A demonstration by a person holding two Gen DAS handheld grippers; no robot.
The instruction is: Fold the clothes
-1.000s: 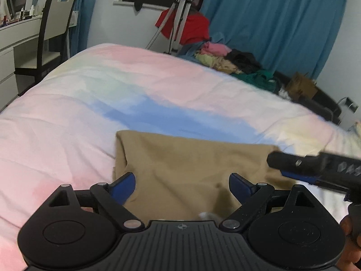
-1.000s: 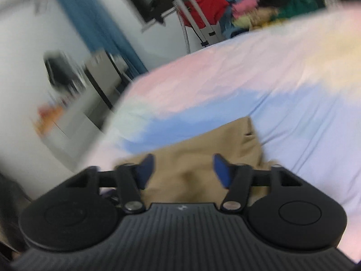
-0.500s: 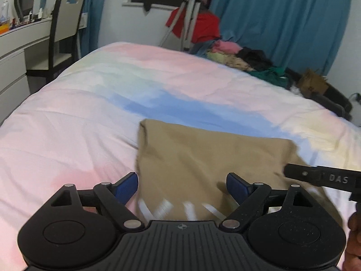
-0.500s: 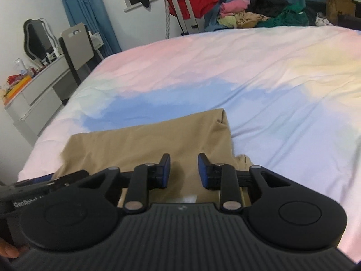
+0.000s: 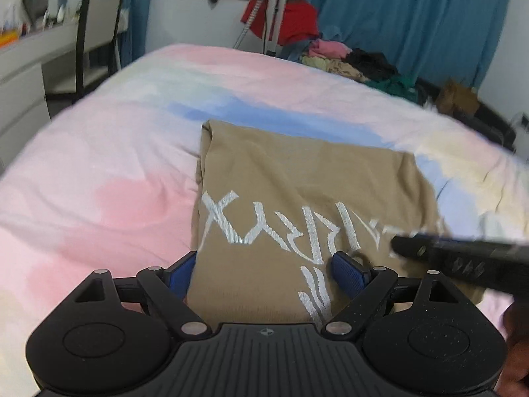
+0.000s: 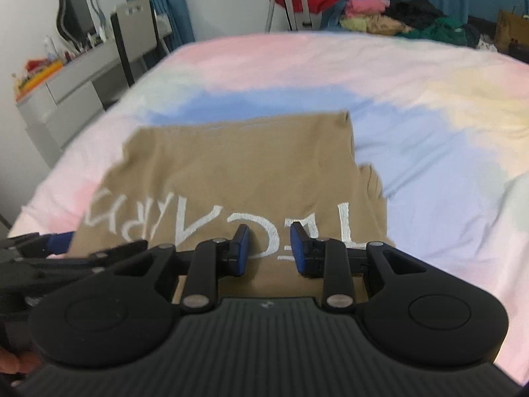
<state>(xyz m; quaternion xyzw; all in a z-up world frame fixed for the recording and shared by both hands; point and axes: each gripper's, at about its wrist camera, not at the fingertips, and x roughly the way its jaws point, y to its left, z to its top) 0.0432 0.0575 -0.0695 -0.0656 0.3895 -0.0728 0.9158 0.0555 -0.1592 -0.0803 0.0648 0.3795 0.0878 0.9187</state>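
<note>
A folded tan shirt [image 5: 297,192] with white lettering lies flat on the pastel bedspread [image 5: 99,178]; it also shows in the right wrist view [image 6: 238,172]. My left gripper [image 5: 266,271] is open and empty, its jaws wide apart above the shirt's near left part. My right gripper [image 6: 269,249] is open and empty, its jaws a moderate gap apart above the shirt's near right part. The right gripper shows as a dark bar in the left wrist view [image 5: 463,258]. The left gripper shows at the left edge of the right wrist view [image 6: 49,248].
A pile of loose clothes [image 5: 350,59] lies at the far side of the bed, beside a tripod with a red garment [image 5: 284,23]. A chair [image 5: 96,33] and white desk [image 5: 26,59] stand left of the bed. Blue curtains hang behind.
Both grippers have pulled back and up from the shirt, so its white lettering now shows. The right gripper's jaws have opened wider than half a second ago. The shirt lies still.
</note>
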